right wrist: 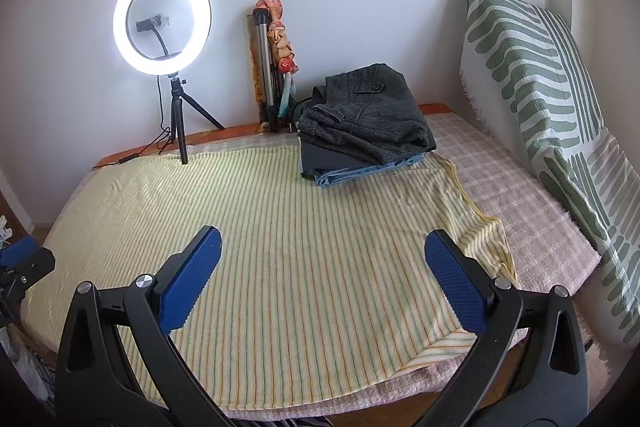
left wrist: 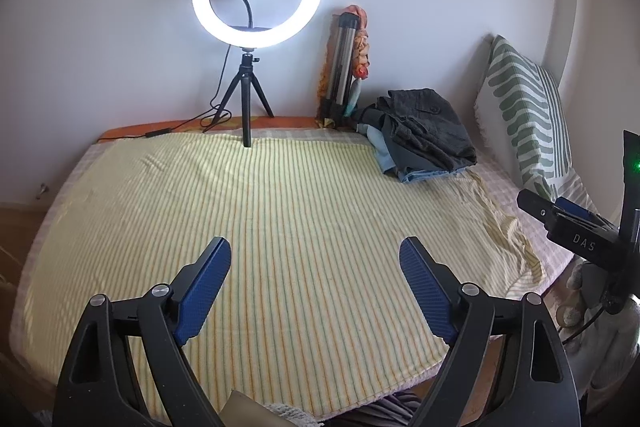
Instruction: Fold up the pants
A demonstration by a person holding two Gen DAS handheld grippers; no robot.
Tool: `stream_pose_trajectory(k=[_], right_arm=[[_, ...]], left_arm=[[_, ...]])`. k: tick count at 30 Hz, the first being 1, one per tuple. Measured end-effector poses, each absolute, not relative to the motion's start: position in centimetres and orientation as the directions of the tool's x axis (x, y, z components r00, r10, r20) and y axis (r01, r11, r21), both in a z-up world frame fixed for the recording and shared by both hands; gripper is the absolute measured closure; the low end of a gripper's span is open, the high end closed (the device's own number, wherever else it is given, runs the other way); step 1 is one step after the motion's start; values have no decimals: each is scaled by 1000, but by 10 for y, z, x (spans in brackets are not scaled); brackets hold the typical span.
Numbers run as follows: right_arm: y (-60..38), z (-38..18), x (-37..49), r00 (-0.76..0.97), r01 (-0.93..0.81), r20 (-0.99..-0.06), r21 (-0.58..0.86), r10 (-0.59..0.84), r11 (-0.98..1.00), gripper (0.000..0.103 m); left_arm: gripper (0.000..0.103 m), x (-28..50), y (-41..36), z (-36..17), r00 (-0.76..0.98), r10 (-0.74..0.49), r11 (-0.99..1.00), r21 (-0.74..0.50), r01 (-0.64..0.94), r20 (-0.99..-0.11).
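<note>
Pants [right wrist: 362, 125] sit folded in a stack at one o'clock; my left gripper [left wrist: 316, 267] and right gripper [right wrist: 322, 255] hang spread, empty; done or between garments, undecidable.

The left gripper [left wrist: 315, 253] is held level with its jaws spread wide and nothing between them. The right gripper [right wrist: 322, 245] is posed the same way, jaws wide apart and empty. The two are side by side, each showing at the edge of the other's view.
</note>
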State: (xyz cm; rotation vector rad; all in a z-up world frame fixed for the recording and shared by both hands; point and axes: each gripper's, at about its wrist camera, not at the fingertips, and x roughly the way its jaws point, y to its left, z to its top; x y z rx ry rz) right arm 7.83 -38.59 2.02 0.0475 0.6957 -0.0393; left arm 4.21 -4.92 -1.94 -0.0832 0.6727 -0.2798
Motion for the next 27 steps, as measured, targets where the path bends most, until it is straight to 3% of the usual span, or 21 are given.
stream_pose_trajectory(k=[27], right_arm=[[-382, 19, 80, 762, 43, -648, 39, -8, 998, 0]], left_arm=[[16, 41, -50, -20, 752, -275, 961, -163, 222, -599]])
